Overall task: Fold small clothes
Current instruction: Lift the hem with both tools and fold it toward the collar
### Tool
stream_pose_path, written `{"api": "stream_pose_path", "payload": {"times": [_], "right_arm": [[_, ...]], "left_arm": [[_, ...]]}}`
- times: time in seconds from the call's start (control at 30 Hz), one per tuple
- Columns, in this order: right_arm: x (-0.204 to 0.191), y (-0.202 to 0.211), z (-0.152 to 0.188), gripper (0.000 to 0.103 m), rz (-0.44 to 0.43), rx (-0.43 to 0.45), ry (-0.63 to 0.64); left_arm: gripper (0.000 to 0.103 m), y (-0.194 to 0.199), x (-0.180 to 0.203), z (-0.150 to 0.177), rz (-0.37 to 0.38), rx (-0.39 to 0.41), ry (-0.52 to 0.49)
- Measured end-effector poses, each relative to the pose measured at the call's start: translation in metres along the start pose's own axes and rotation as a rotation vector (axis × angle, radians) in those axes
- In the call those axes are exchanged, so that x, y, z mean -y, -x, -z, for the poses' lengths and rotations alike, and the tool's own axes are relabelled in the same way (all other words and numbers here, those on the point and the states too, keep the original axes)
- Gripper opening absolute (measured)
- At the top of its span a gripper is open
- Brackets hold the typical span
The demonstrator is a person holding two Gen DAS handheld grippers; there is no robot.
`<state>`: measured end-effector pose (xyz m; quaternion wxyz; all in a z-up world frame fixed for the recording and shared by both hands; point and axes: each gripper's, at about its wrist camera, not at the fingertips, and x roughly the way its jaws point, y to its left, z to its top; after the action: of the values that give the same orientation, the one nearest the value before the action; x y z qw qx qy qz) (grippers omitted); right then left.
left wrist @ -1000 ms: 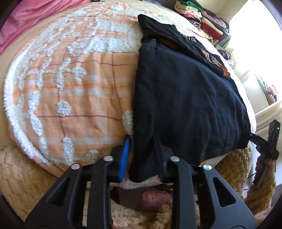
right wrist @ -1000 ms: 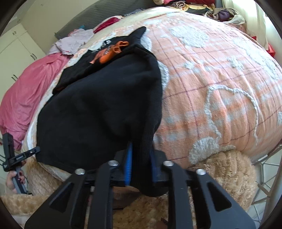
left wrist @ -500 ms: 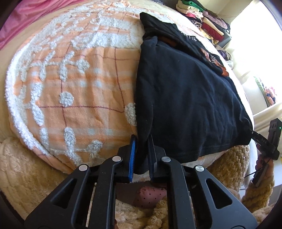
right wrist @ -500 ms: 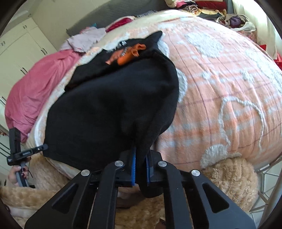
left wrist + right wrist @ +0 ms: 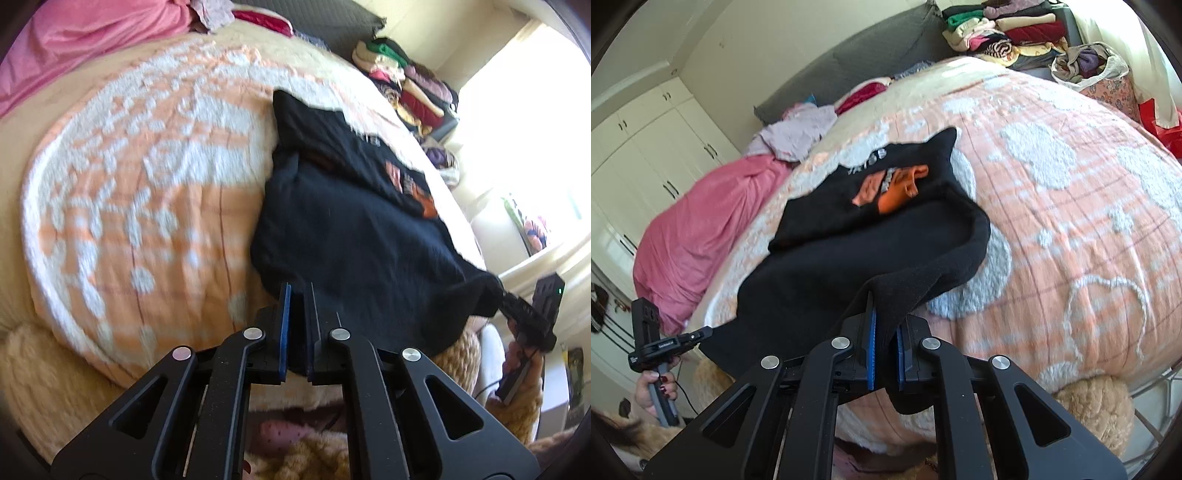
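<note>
Two hand-held grippers pinch the near hem of a black shirt [image 5: 849, 266] spread on an orange-and-white blanket [image 5: 1071, 221] on a bed. Left hand-held gripper [image 5: 298, 295] clamps one corner, right hand-held gripper [image 5: 884, 325] the other; fabric stretches away from both.

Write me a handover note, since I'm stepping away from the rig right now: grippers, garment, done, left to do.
Left gripper: shut on the near hem corner of the black shirt.
Right gripper: shut on the other near corner.
Shirt lies on the orange blanket, near edge raised off it, orange print at the far end.
Done: both corners gripped.
Left: probably carry the hem toward the print end, lay it flat, release, finish folding.
</note>
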<state>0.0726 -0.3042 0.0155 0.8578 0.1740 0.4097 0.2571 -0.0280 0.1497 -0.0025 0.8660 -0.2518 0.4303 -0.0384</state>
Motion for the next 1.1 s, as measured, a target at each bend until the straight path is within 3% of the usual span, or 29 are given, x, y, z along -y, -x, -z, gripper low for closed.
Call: {"api": "stream_pose_path", "payload": {"times": [0.13,0.23,0.27,0.33,0.6,0.87,1.03,1.07,1.1], "right_arm": [[0.0,0.005,-0.01,0.007,-0.017,0.035,-0.014],[-0.002,0.002,-0.016,0.007,-0.007,0.041,-0.004],[-0.003,0.0,-0.017,0.007,-0.008,0.042,-0.003],[-0.005,-0.002,-0.017,0.007,0.002,0.04,0.005],[0.009,-0.003,-0.014,0.007,0.01,0.055,-0.056],[0.013,-0.006,-0.013,0.007,0.012,0.058,-0.075],[0.015,-0.005,-0.012,0.007,0.013,0.055,-0.079],[0.015,-0.006,-0.012,0.007,0.014,0.053,-0.08],[0.015,-0.006,-0.012,0.007,0.018,0.053,-0.08]], "left_arm": [[0.0,0.008,0.0,-0.021,-0.006,0.07,0.004],[0.0,0.007,-0.004,-0.029,-0.008,0.063,0.01],[0.004,0.004,-0.005,-0.029,-0.006,0.047,0.015],[0.026,-0.001,-0.01,-0.024,-0.01,0.005,0.014],[0.034,-0.025,-0.016,0.023,0.027,-0.162,0.03],[0.05,-0.05,-0.009,0.036,0.013,-0.233,0.025],[0.049,-0.057,-0.006,0.038,0.003,-0.232,0.046],[0.043,-0.056,-0.005,0.037,0.006,-0.225,0.047],[0.024,-0.055,-0.004,0.036,0.003,-0.221,0.043]]}}
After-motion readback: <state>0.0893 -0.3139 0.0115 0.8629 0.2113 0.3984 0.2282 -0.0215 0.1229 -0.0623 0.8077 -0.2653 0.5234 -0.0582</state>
